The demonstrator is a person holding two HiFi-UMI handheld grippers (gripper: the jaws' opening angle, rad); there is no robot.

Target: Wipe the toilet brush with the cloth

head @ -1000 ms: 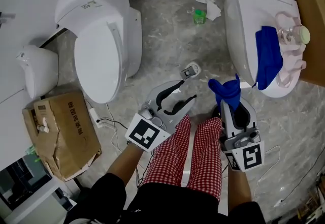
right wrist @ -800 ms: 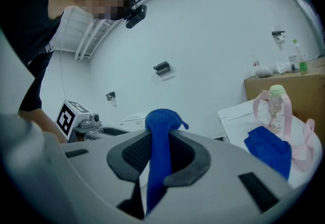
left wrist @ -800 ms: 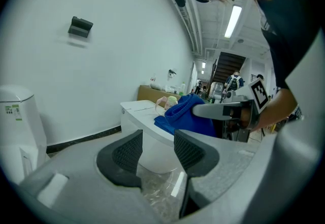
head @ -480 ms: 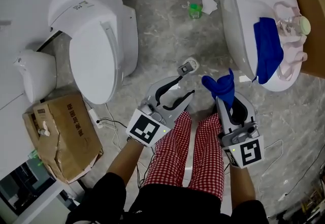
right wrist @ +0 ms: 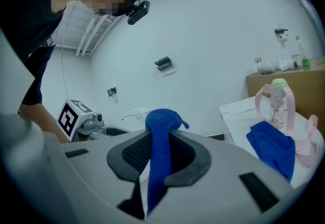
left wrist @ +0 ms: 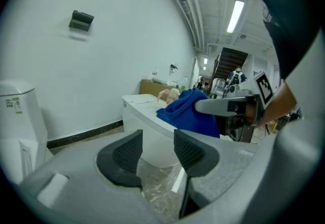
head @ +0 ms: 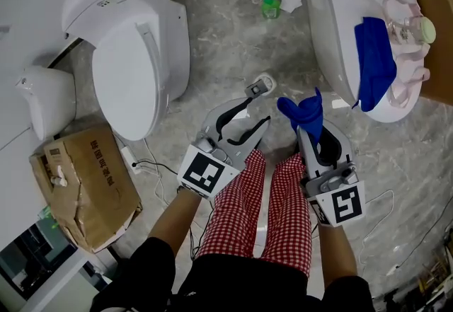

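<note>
Nearest, above the person's red-checked trousers (head: 272, 211), the right gripper (right wrist: 160, 149) has its fingers pressed together on a blue cloth (head: 303, 111), which stands out of them in a bunched tuft. Just beside it, the left gripper (left wrist: 157, 142) holds its fingers apart with nothing between them.

The cloth looks light, soft and limp. Pinched by one fold it will flop, so wrapping the free tuft round the brush should wipe better than dabbing. I cannot pick out a toilet brush for certain in any view. If one turns up, its stiff handle, away from the bristles, is where the empty gripper should take it.

Beyond the grippers the marble floor (head: 226, 42) lies open between the left toilet (head: 131, 70) and the right toilet (head: 340, 13), whose rim is near the held cloth. On the right toilet rest a second blue cloth (head: 374, 70) and a pink-strapped bottle (head: 414, 31), both close to the far edge and probably easy to knock off.
</note>
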